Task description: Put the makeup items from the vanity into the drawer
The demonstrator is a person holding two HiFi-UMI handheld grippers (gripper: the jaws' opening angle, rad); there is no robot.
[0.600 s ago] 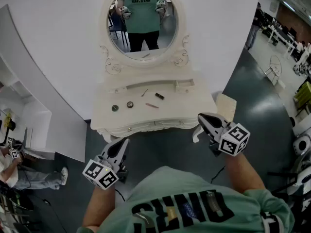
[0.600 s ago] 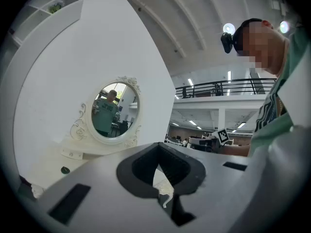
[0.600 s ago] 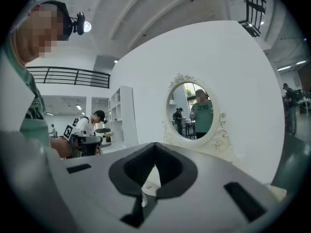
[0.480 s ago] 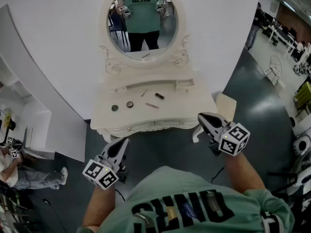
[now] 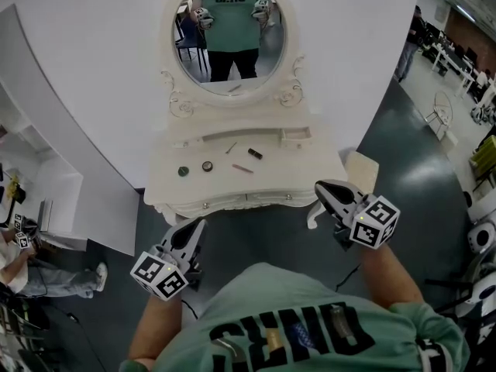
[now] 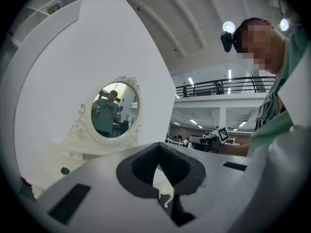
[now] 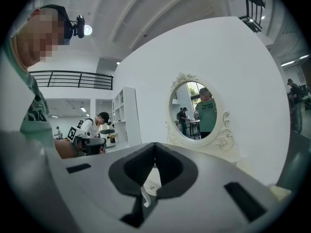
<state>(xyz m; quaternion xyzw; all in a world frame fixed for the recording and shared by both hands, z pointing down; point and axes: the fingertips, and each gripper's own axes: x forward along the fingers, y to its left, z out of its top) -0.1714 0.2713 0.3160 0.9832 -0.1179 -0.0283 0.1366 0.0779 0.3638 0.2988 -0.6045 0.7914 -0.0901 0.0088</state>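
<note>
1. The left gripper (image 5: 198,225) and the right gripper (image 5: 321,187) are being held level just short of the front edge of the vanity (image 5: 314,165), well apart from each other. The jaws of each are being kept pressed together, with nothing pinched between them.
2. No makeup item is being touched, so the task is judged to be at its very start, with opening a drawer as the step in hand.
3. The front drawer (image 5: 248,199), under the surface's front edge, is being kept closed. The jaws of 1 gripper should be spread before a knob is approached, and the pull is best kept straight and level so that the drawer is not being jammed.
4. 5 items are lying about the middle of the surface. A dark green pot (image 5: 183,172) is sitting nearest the left edge, with a round compact (image 5: 207,166) just beside it and a brown pencil (image 5: 242,168) near the centre.
5. Further back, a dark tube (image 5: 254,153) and a thin stick (image 5: 231,148) are lying.
6. A small drawer (image 5: 294,136) at the rear right is also being kept closed; which drawer is meant cannot be told.
</note>
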